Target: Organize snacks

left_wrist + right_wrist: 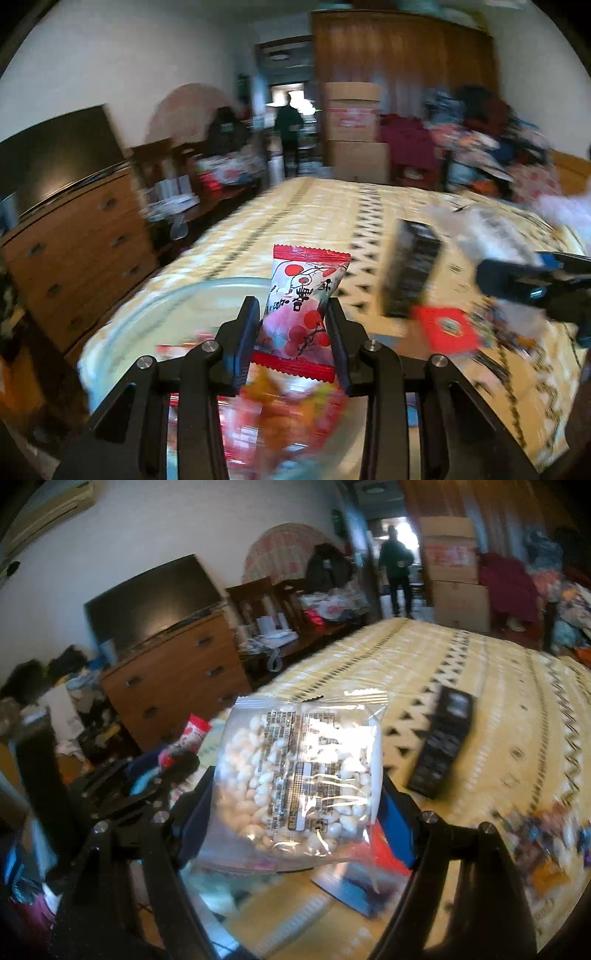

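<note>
My left gripper (291, 325) is shut on a red-and-white candy packet (301, 306) with red circles and black characters, held above a clear round container (177, 317) that holds several red and orange snacks (291, 410). My right gripper (295, 801) is shut on a clear zip bag of white candies (295, 775), held above the bed. The right gripper also shows at the right edge of the left wrist view (532, 286), and the left gripper with its packet shows at the left of the right wrist view (162, 771).
A black box (410, 273) (441, 742) lies on the yellow patterned bedspread (461, 672). A red packet (445, 328) lies near it. A wooden dresser (74, 251) stands left of the bed. Cardboard boxes (352, 129) and a person (288, 125) are at the far doorway.
</note>
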A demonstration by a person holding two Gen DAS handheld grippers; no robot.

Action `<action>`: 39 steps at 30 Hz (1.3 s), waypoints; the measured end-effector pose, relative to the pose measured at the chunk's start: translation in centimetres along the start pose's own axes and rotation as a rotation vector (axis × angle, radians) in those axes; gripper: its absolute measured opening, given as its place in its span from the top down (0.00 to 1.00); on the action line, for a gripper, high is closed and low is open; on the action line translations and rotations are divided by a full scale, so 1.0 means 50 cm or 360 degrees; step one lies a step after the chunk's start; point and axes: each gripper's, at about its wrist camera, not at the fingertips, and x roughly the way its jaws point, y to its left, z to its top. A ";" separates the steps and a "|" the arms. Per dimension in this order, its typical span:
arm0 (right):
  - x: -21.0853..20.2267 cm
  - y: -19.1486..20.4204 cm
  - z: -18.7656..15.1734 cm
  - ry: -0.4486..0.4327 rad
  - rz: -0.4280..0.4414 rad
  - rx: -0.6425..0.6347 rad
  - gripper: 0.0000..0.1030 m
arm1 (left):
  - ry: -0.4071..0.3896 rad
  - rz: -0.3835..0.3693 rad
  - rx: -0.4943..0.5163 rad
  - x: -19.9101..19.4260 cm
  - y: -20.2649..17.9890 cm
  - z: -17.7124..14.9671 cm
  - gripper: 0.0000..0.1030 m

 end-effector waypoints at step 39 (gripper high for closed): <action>-0.038 -0.562 -0.536 0.0404 -0.0773 0.0566 0.11 | 0.0609 -0.0659 0.0316 0.322 -0.526 -0.373 0.45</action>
